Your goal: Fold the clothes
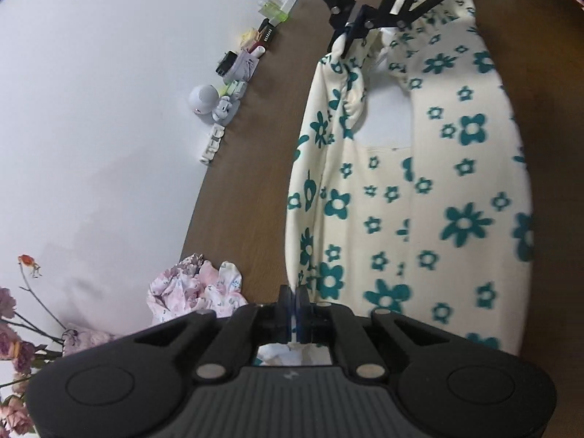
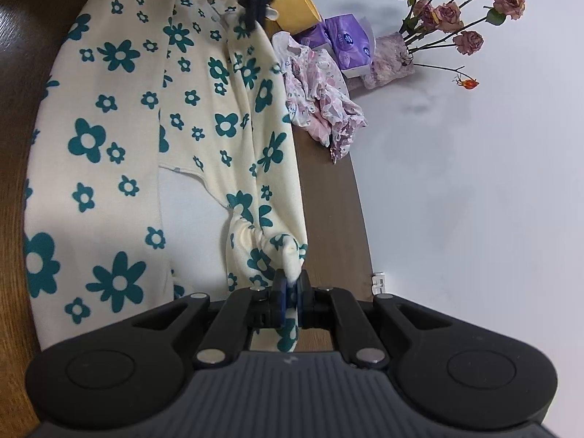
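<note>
On the brown wooden table (image 1: 252, 153) lies a cream garment printed with teal flowers (image 1: 430, 189), its edge lifted along one side. The left gripper (image 1: 294, 295) has its fingers clenched on one end of that edge, the right gripper (image 2: 291, 288) on the other. A crumpled pink floral cloth (image 2: 321, 98) sits just beside it.

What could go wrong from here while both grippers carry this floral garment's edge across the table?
1. The right gripper pinches only a small bunched tip of the floral garment; it may slip out under tension.
2. The left gripper works close to the crumpled pink garment, which could snag or get dragged.
3. Small items along the wall and the yellow mug sit near the cloth's path; a wide swing might knock them.
</note>
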